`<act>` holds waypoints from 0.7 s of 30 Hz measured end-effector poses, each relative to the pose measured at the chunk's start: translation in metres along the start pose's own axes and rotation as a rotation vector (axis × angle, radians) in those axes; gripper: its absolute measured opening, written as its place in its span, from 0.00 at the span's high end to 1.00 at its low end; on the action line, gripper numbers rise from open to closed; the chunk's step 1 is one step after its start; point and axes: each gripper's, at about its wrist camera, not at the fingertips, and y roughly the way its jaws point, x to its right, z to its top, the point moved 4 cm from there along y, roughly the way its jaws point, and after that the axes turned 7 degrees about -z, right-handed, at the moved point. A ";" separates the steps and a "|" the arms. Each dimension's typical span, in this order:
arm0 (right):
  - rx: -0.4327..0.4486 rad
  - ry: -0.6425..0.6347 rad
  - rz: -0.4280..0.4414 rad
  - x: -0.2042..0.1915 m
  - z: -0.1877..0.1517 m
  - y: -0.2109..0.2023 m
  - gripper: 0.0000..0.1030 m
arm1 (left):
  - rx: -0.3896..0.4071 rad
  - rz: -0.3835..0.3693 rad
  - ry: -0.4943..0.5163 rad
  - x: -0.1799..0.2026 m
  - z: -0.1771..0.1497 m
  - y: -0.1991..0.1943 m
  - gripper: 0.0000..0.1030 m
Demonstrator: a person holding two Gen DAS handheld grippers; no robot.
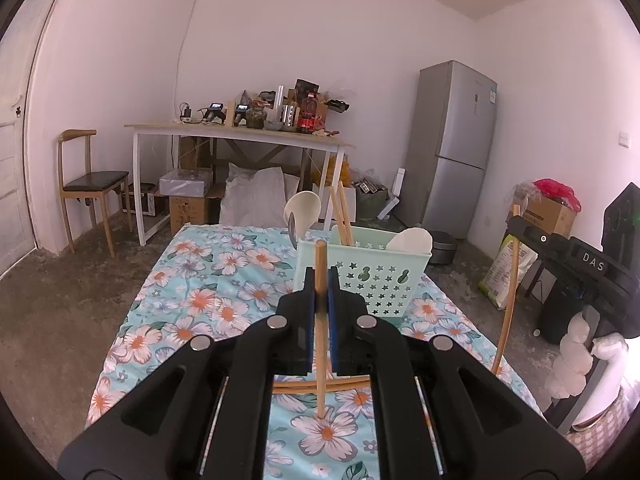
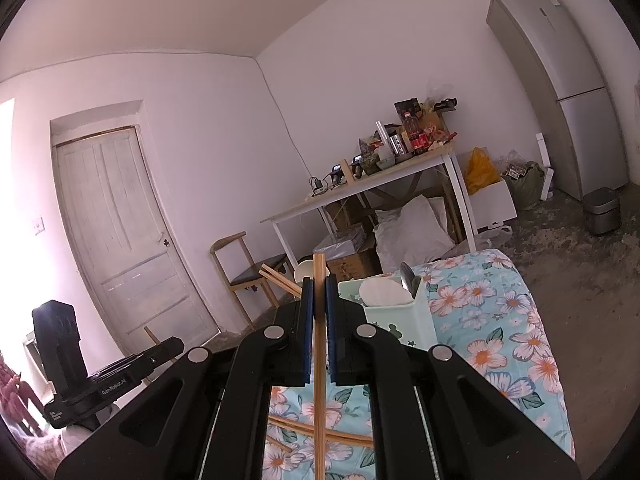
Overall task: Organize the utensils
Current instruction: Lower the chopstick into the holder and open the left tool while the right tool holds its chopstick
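Left wrist view: the left gripper is clenched on one chopstick, held upright just in front of the holder, probably so it can drop in end first. The holder stands on the flowered bench and already carries spoons and chopsticks. More chopsticks lie on the bench below the gripper, partly hidden.

Right wrist view: the right gripper grasps another chopstick upright, beside the holder. Its lower end is cut off.
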 end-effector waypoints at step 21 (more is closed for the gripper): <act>0.006 0.010 0.004 0.003 -0.003 -0.003 0.94 | -0.041 -0.003 -0.025 -0.004 -0.010 0.010 0.95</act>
